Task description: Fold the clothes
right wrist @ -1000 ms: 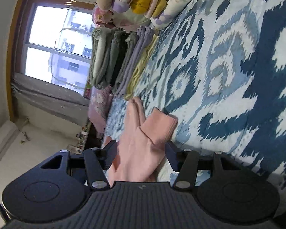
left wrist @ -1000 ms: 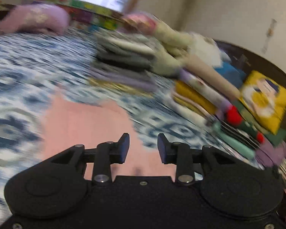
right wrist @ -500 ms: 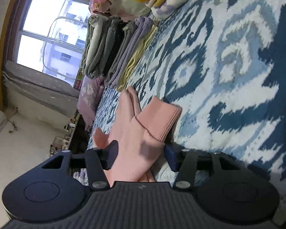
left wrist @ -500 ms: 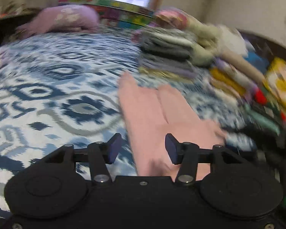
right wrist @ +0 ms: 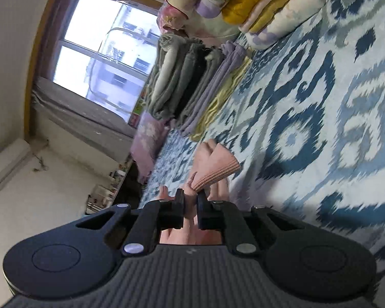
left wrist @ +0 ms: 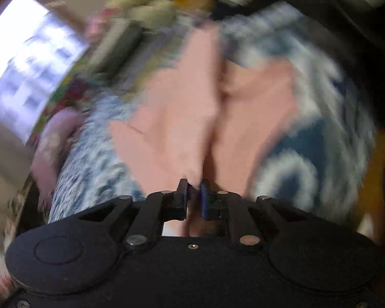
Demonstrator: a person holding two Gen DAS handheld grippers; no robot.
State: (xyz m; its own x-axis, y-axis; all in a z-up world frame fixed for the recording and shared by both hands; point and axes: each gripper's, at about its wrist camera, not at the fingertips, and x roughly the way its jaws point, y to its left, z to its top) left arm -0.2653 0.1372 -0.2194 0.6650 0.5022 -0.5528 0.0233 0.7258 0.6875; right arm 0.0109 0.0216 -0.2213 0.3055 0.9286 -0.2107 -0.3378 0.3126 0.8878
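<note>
1. The pink garment [left wrist: 192,118] lies on the blue and white patterned bedspread [left wrist: 290,169], spread out ahead of the left gripper, with a long crease running down its middle. The left wrist view is heavily blurred, so finer detail of the cloth cannot be made out.
2. In the right wrist view the same pink garment [right wrist: 215,169] shows a ribbed cuff or hem, bunched and lifted just above the fingers.
3. The left gripper [left wrist: 194,195] has its jaws drawn close together, with pink cloth pinched in the narrow gap between them.
4. The right gripper [right wrist: 190,200] likewise has its jaws nearly together, clamped on a fold of the pink garment right below the ribbed edge.
5. Beyond the garment, a stack of folded clothes [right wrist: 192,82] in grey, dark, lilac and pale yellow rests on the bedspread [right wrist: 308,118].
6. Next to that stack sits a pile of rolled bedding [right wrist: 246,2] in yellow, cream and floral prints.
7. A window [right wrist: 102,43] with a wooden frame stands behind the stack, with a grey curtain bunched along its sill.
</note>
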